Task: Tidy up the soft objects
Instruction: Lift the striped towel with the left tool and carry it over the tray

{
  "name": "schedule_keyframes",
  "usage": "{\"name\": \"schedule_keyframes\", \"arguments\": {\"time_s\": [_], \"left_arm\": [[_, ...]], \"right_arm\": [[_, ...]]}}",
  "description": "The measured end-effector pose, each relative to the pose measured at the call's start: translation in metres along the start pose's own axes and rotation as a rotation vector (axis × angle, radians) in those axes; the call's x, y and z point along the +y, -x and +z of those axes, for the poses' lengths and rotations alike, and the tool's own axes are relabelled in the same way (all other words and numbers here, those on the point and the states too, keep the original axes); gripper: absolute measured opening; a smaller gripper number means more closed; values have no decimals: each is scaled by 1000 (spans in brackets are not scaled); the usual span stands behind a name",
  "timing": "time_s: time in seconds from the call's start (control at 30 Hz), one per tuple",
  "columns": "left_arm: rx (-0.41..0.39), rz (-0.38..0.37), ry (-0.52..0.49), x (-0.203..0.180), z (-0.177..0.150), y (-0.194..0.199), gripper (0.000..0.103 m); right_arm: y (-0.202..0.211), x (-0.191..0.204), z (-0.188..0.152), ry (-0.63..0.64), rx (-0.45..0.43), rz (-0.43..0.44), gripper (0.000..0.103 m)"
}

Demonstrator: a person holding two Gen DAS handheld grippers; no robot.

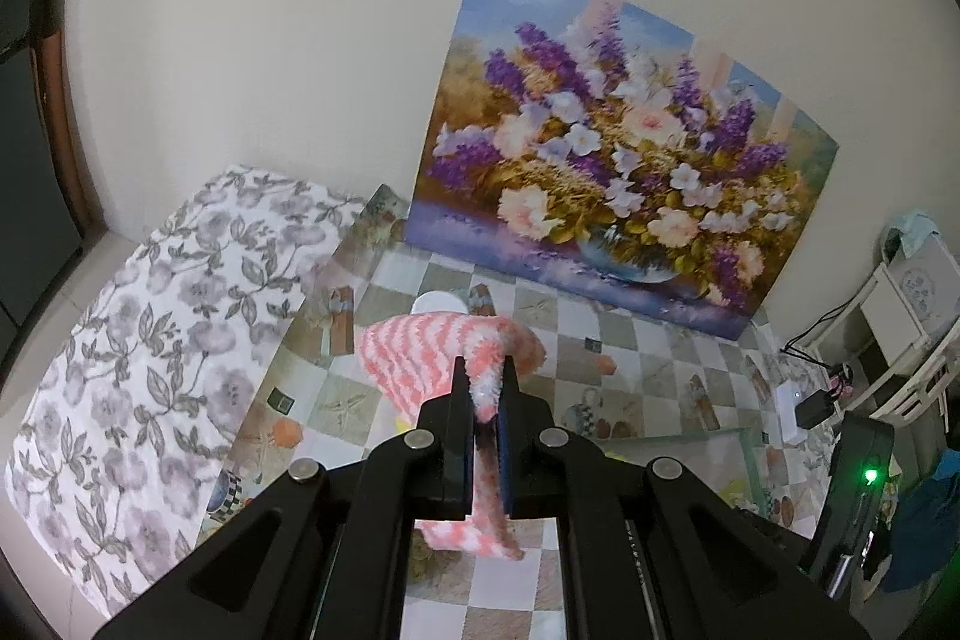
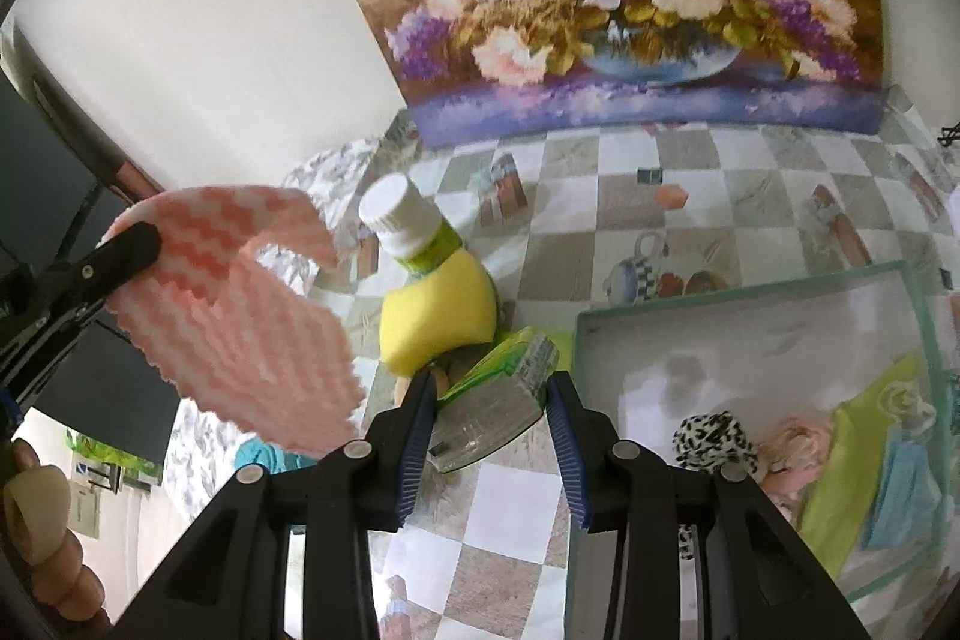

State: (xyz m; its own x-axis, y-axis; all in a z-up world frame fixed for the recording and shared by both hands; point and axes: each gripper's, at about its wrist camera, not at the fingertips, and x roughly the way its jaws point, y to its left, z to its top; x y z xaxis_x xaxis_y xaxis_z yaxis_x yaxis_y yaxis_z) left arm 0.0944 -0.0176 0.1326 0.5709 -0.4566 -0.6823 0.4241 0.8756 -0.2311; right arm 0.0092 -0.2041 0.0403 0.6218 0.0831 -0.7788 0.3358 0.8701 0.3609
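Observation:
My left gripper point(image 1: 485, 376) is shut on a pink-and-white zigzag cloth point(image 1: 432, 352) and holds it in the air above the checkered table; the cloth point(image 2: 240, 316) and the left gripper's finger point(image 2: 129, 244) also show at the left of the right wrist view. My right gripper point(image 2: 489, 394) is open and empty, its fingers either side of a green-labelled clear packet point(image 2: 498, 394) lying on the table. A yellow sponge point(image 2: 438, 322) lies just beyond the packet. A pale green tray point(image 2: 750, 304) at the right holds a spotted plush point(image 2: 714, 442), a pink soft item and green and blue cloths point(image 2: 870, 460).
A white-capped bottle point(image 2: 408, 226) lies tilted behind the sponge. A flower painting point(image 1: 612, 148) leans on the wall at the table's back. A floral-covered bed point(image 1: 150, 340) borders the table's left edge. Cables and a white shelf point(image 1: 888, 328) stand at the right.

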Motion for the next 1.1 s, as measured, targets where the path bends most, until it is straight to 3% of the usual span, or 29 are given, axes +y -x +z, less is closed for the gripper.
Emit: {"name": "schedule_keyframes", "arguments": {"time_s": [0.33,0.8,1.1], "left_arm": [[-20,-41,-71,-42,-4,8,6],[8,-143,-258,-140,-34,-2,6],[82,-203,-353,-197,-62,-28,6]], "right_arm": [[40,-28,13,-59,-91,-43,40],[100,-115,17,-235,-209,-170,40],[120,-173,3,-327,-224,-263,40]]}}
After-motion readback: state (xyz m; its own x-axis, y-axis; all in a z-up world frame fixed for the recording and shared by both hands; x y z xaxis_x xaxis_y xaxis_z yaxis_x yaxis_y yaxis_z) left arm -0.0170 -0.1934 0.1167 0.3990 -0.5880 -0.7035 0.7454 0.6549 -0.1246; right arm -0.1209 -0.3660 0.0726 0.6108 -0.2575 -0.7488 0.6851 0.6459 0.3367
